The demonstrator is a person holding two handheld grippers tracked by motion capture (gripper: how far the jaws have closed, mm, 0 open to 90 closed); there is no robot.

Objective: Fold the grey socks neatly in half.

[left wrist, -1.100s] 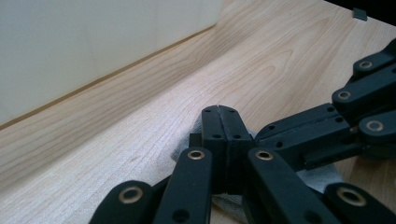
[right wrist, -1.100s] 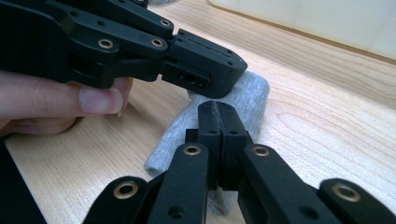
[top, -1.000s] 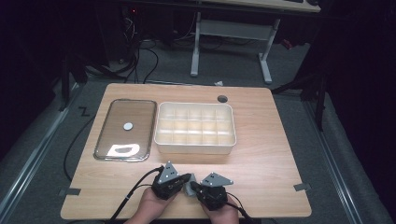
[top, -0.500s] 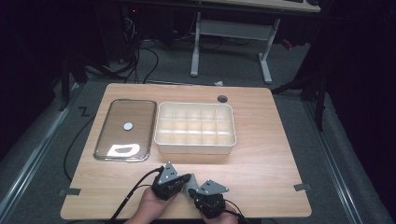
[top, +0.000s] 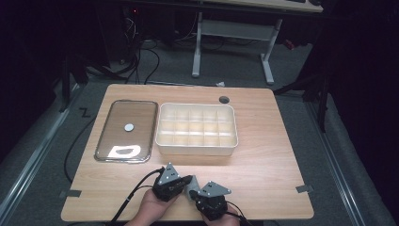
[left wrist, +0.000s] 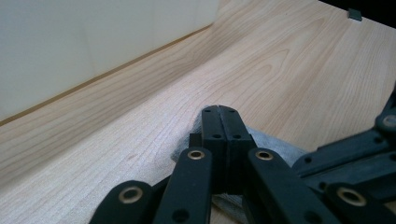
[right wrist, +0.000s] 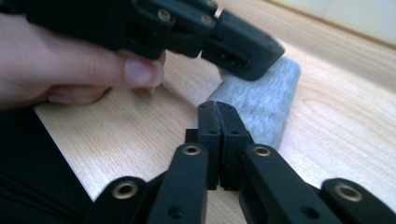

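A small grey felt pad (right wrist: 261,107) lies flat on the bench (top: 263,174) near its front edge, between the left gripper (left wrist: 219,114) and right gripper (right wrist: 217,112), both with jaws closed together; the left gripper's tip rests on the pad, though no grip can be made out. It looks light, soft and thin, so likely best pinched at a free edge. Gripper linkages hide much of the pad.

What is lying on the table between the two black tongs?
A small grey felt pad, seen in the high view, between the left tongs and right tongs.
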